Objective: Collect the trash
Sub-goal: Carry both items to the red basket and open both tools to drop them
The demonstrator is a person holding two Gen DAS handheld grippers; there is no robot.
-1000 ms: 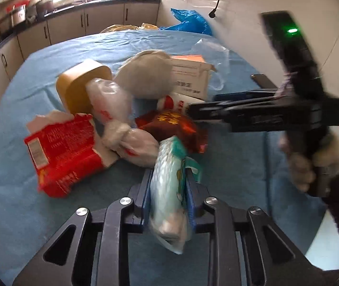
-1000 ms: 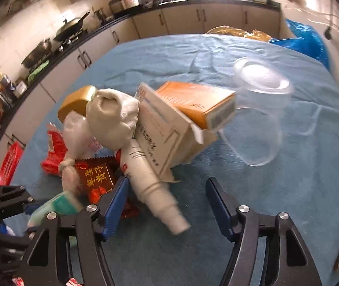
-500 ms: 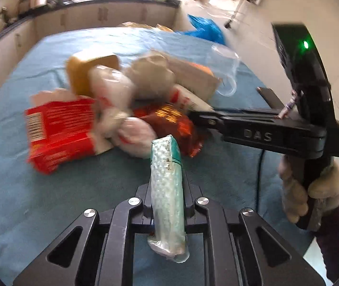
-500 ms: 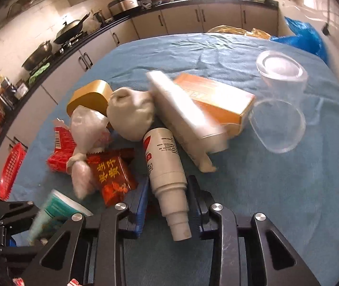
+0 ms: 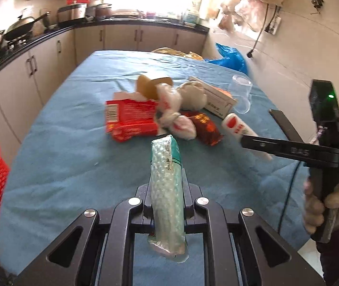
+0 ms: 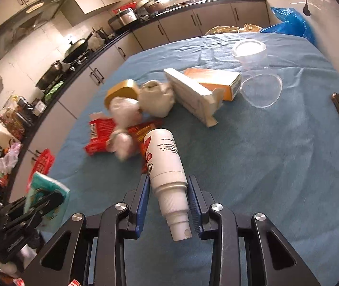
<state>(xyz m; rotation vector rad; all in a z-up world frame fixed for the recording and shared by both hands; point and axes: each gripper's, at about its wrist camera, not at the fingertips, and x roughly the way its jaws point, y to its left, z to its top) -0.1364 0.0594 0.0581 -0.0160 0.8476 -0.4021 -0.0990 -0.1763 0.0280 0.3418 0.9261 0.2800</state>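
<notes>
The left claw is clenched on a green-and-white plastic packet, which stands between its fingers above the blue-covered table. The right claw grips a white plastic bottle, whose body points toward the trash pile.

This is a home kitchen, shown by the beige cabinets under a dark worktop, a wok on the stove, a range hood, and pots near the window.
</notes>
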